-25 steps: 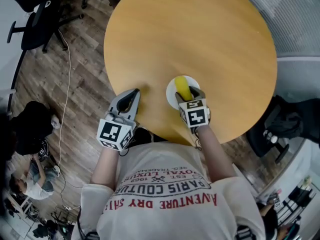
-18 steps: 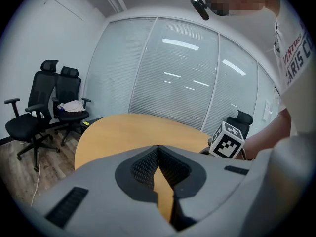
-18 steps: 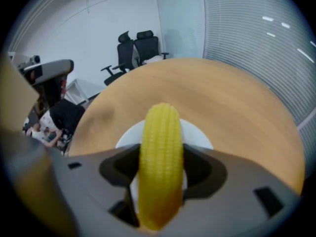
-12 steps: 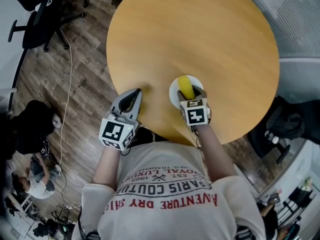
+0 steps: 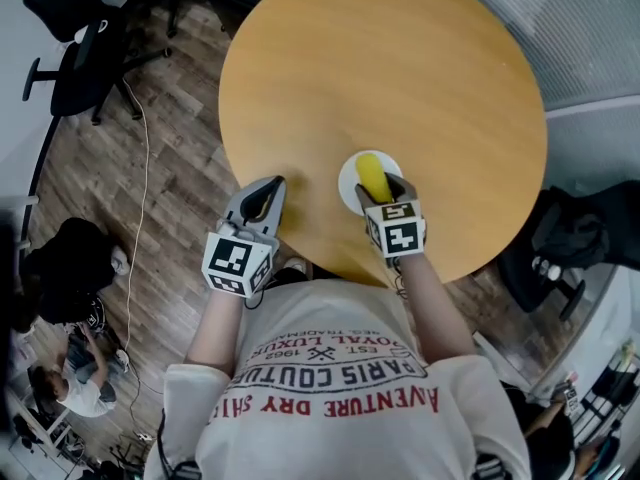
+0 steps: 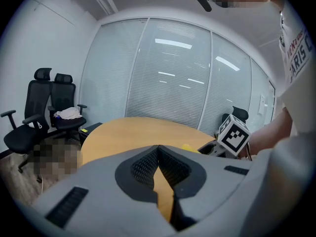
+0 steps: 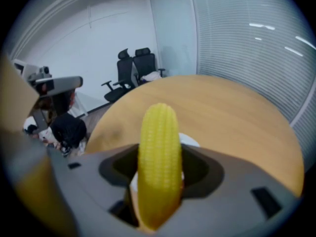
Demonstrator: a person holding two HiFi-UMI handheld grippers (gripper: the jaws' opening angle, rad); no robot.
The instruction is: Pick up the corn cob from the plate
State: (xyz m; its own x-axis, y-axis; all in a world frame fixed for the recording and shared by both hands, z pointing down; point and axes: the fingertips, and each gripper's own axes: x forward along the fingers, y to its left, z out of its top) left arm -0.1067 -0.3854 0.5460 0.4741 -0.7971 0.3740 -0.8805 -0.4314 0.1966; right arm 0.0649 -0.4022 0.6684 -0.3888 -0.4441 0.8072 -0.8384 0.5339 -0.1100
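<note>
As right gripper [image 7: 159, 157] fingers [image 7: 222, 177] just opened wider, corn cob [image 7: 159, 132] sits between

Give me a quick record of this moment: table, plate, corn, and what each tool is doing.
table: round, wooden
plate: small, white, close to the table's near edge
corn cob: yellow, over the plate
right tool: jaws apart and just been opening, corn cob lengthwise between them, no firm grip evident
left tool: jaws together, empty, at the table's edge, apart from the plate
</note>
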